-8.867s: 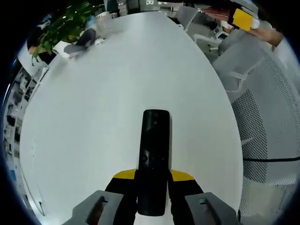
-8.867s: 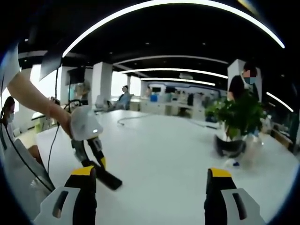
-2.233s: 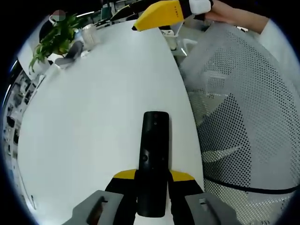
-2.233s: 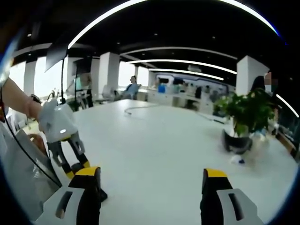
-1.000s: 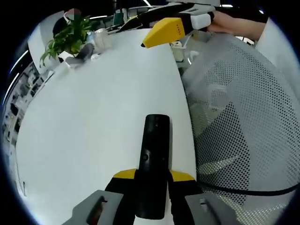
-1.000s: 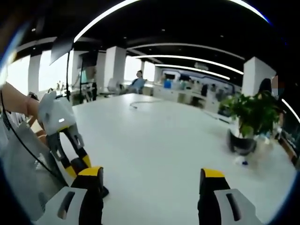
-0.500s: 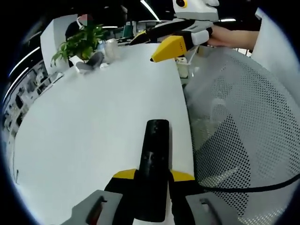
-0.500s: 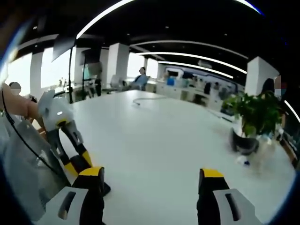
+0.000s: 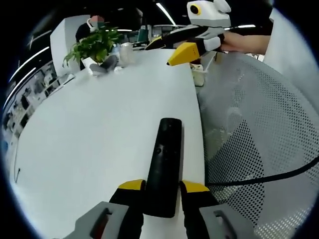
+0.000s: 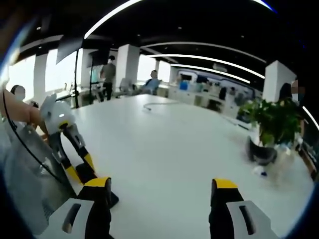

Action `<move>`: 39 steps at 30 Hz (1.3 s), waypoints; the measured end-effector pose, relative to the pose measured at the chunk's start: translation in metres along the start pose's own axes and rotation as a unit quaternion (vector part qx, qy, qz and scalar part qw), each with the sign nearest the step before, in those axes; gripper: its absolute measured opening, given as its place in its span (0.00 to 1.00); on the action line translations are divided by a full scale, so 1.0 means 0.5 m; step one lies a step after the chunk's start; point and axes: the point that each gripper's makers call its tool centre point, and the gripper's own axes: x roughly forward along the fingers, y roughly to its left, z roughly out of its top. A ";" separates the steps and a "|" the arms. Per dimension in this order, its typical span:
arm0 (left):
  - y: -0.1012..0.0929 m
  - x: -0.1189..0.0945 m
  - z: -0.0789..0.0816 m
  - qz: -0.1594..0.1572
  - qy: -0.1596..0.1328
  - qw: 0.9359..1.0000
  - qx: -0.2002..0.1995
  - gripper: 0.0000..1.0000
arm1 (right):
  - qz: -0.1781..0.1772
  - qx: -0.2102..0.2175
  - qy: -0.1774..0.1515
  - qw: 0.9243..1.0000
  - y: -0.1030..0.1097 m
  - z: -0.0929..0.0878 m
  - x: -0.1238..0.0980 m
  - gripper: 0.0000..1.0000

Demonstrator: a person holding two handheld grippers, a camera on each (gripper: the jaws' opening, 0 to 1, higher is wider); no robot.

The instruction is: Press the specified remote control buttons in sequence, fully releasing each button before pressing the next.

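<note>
A black remote control (image 9: pixel 164 164) lies lengthwise between the yellow-tipped jaws of my left gripper (image 9: pixel 162 188), which is shut on its near end. The remote points away over the white table (image 9: pixel 99 129), close to the table's right edge. In the right gripper view, the left gripper (image 10: pixel 82 172) stands at the left with a hand on it, and the remote's dark end (image 10: pixel 109 200) shows on the table. My right gripper (image 10: pixel 159 194) is open with nothing between its jaws. Seen from the left gripper view, the right gripper (image 9: pixel 162 52) hovers high above the table's far right.
A white mesh chair (image 9: pixel 259 149) with a black cable across it stands right of the table edge. A potted plant (image 9: pixel 94 47) (image 10: pixel 264 124) and small items sit at the far end. A loose cable (image 10: pixel 152 105) lies on the table. People stand in the office behind.
Both cameras have tilted, so the left gripper view now looks further along the table. The right gripper shows larger and lower in that view. The remote stays gripped and the right gripper stays open.
</note>
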 end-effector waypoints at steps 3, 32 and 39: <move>-0.002 -0.003 -0.002 0.002 -0.009 1.000 -0.003 0.28 | 0.003 -0.002 0.003 1.000 0.003 -0.001 0.001 0.80; -0.031 0.002 0.011 -0.023 -0.066 0.997 0.018 0.25 | 0.084 -0.060 0.072 0.992 0.079 -0.044 0.016 0.64; -0.029 0.004 0.011 -0.025 -0.071 0.997 0.019 0.25 | 0.124 -0.070 0.093 0.985 0.111 -0.058 0.015 0.45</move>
